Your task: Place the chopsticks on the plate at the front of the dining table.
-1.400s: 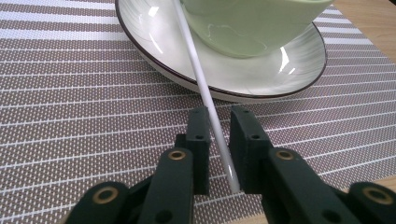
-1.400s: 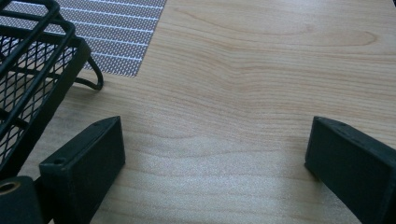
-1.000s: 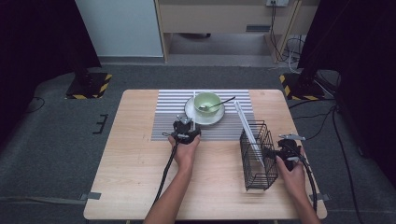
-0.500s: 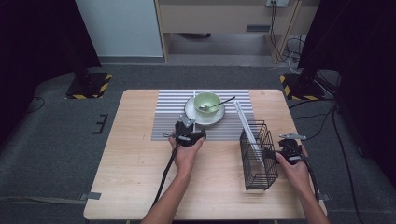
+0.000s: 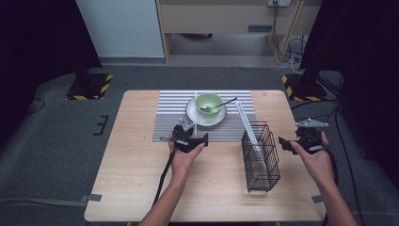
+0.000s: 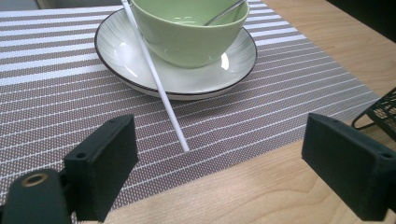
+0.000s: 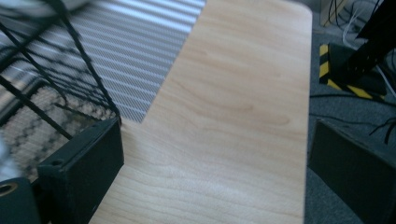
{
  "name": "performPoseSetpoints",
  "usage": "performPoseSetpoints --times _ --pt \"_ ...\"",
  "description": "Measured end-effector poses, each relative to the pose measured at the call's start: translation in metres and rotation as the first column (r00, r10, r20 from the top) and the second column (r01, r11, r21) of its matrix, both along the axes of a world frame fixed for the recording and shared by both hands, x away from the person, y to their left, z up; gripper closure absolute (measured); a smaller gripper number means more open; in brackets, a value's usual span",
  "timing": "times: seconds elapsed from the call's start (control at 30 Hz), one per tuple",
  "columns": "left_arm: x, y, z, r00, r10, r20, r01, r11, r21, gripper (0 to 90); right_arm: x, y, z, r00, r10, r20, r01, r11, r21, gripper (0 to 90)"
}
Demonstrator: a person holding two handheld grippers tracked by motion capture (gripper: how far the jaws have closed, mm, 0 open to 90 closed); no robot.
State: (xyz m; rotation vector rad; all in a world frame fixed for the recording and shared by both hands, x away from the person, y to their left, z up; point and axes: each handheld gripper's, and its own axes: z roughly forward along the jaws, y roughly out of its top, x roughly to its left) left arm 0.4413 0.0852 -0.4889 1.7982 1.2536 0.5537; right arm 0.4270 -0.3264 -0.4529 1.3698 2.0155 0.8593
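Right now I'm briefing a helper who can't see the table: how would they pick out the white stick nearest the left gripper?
Start at the striped mat on the wooden table. A plate sits there, holding a green bowl. The white stick leans on the plate's rim, its tip on the mat before the open left gripper; the other white stick stands in the black wire basket.

black two-jaw left gripper (image 5: 190, 137), right gripper (image 5: 301, 141); trailing black cables; bare forearms.

left gripper (image 5: 190, 137): jaws wide apart, held low, forearm reaching in from bottom centre | right gripper (image 5: 301, 141): jaws wide apart, held at far right, forearm angled in from bottom right
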Motion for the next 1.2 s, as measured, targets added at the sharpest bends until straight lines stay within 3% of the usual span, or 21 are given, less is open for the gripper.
performPoseSetpoints --times 0.17,0.4,0.57,0.63,0.73,0.83,0.9,0.93,1.0,1.2 --pt "-0.005 0.003 0.001 0.9997 -0.025 0.006 0.025 0.9997 0.005 7.9 0.002 0.006 0.028 0.998 0.061 -0.016 -0.06 0.997 0.044 8.6" --pt "-0.01 0.01 0.005 0.9987 -0.051 0.002 0.051 0.9987 -0.003 7.3 0.004 0.019 0.061 0.9903 0.118 0.073 -0.122 0.991 0.061 8.7" --pt "-0.014 0.01 0.007 0.9972 -0.073 0.019 0.073 0.9972 -0.014 7.3 0.003 0.033 0.082 0.9817 0.161 0.102 -0.168 0.983 0.068 11.4" --pt "-0.015 0.011 0.006 0.9967 -0.076 0.027 0.077 0.9969 -0.02 7.3 0.003 0.041 0.088 0.975 0.197 0.102 -0.206 0.975 0.081 18.2" --pt "-0.017 0.012 0.006 0.9961 -0.083 0.031 0.084 0.9961 -0.028 7.4 0.005 0.052 0.092 0.9622 0.252 0.103 -0.26 0.962 0.078 29.9" --pt "-0.019 0.013 0.005 0.9959 -0.083 0.036 0.084 0.9959 -0.032 8.2 0.008 0.071 0.091 0.9403 0.323 0.109 -0.331 0.941 0.068 46.1" --pt "-0.02 0.014 0.005 0.9957 -0.085 0.037 0.086 0.9959 -0.029 8.1 0.01 0.081 0.089 0.9306 0.351 0.105 -0.359 0.931 0.067 52.0" --pt "-0.02 0.014 0.005 0.9957 -0.085 0.037 0.086 0.9959 -0.029 8.2 0.01 0.081 0.089 0.9306 0.351 0.105 -0.359 0.931 0.067 52.0" --pt "-0.022 0.016 0.006 0.9951 -0.088 0.045 0.089 0.9953 -0.036 8.3 0.016 0.097 0.084 0.9212 0.376 0.1 -0.383 0.921 0.066 59.4" --pt "-0.025 0.02 0.005 0.9939 -0.097 0.053 0.099 0.9946 -0.033 8.3 0.02 0.116 0.079 0.9141 0.394 0.094 -0.401 0.913 0.073 63.9"
